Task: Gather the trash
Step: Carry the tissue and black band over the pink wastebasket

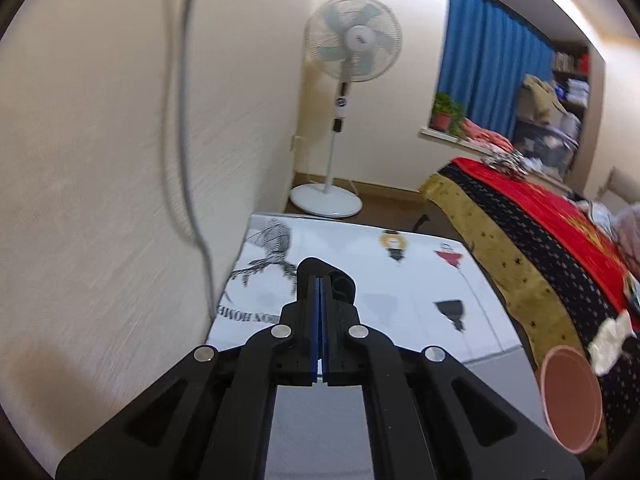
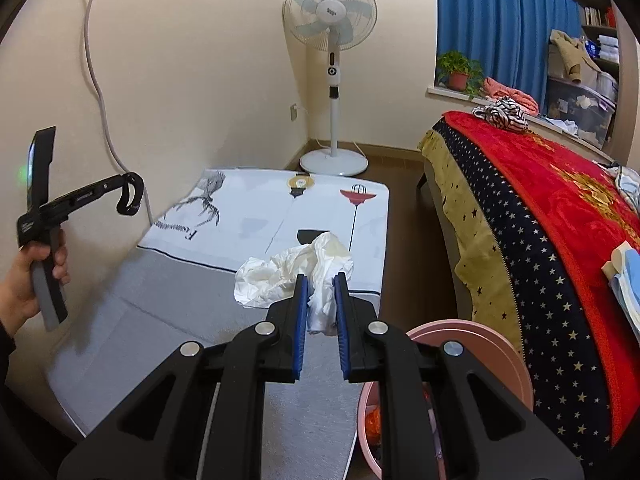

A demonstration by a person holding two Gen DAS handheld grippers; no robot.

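Your right gripper (image 2: pixel 320 280) pinches the crumpled white bag (image 2: pixel 296 272) at frame centre, above the table (image 2: pixel 160 320) | your left gripper (image 1: pixel 321 280) is closed, empty | pink bin (image 2: pixel 472 344) sits lower right

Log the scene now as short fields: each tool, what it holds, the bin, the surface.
left tool: shut, nothing between the pads, raised near the wall
right tool: shut on crumpled white plastic bag
bin: pink trash bin, lower right beside the bed, some trash inside
surface: low table with printed cloth
left hand: gripping the left tool's handle
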